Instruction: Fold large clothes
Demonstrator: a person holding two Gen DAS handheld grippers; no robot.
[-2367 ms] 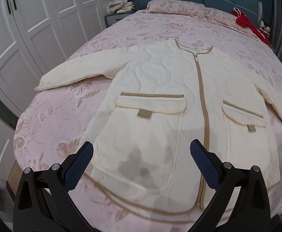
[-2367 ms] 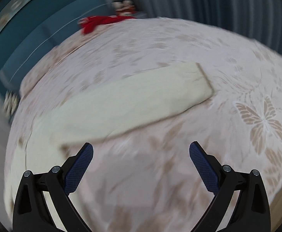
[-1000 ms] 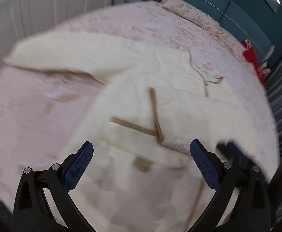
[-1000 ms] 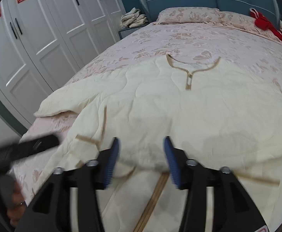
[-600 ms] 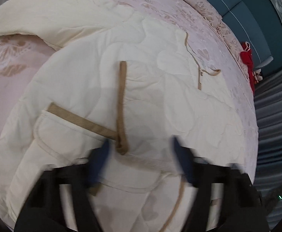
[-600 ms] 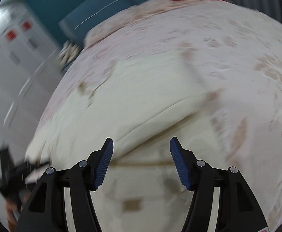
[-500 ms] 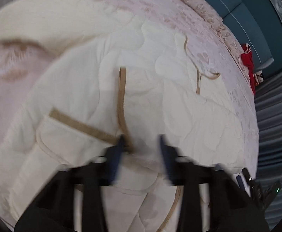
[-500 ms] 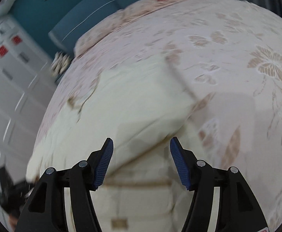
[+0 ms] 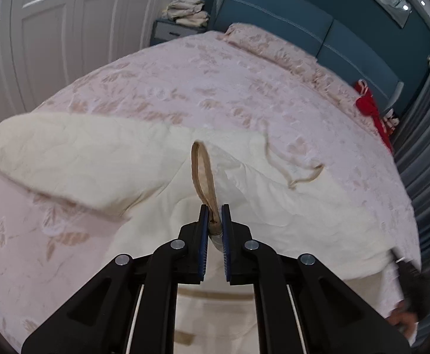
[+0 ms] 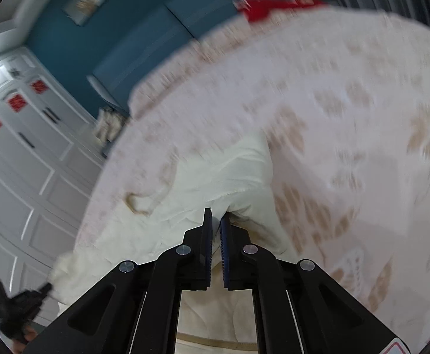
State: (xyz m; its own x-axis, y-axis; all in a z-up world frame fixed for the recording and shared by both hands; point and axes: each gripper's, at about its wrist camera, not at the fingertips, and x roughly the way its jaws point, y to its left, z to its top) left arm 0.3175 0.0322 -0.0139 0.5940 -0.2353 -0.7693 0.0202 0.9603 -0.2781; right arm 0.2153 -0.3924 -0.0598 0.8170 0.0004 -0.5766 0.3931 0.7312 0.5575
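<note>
Cream quilted jacket (image 9: 274, 206) lies across the pink bed (image 9: 185, 82), stretching away from both grippers: the left gripper (image 9: 214, 221) is clenched on its tan-trimmed edge, the right gripper (image 10: 215, 224) on a bunched fold, jaws just closed.

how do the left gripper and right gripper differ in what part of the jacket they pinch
The left gripper pinches a tan-trimmed edge that loops up from the jacket; the right gripper pinches a plain cream fold. The left wrist view is sharp, the right wrist view blurred. Both have just been closing and are shut on fabric.
</note>
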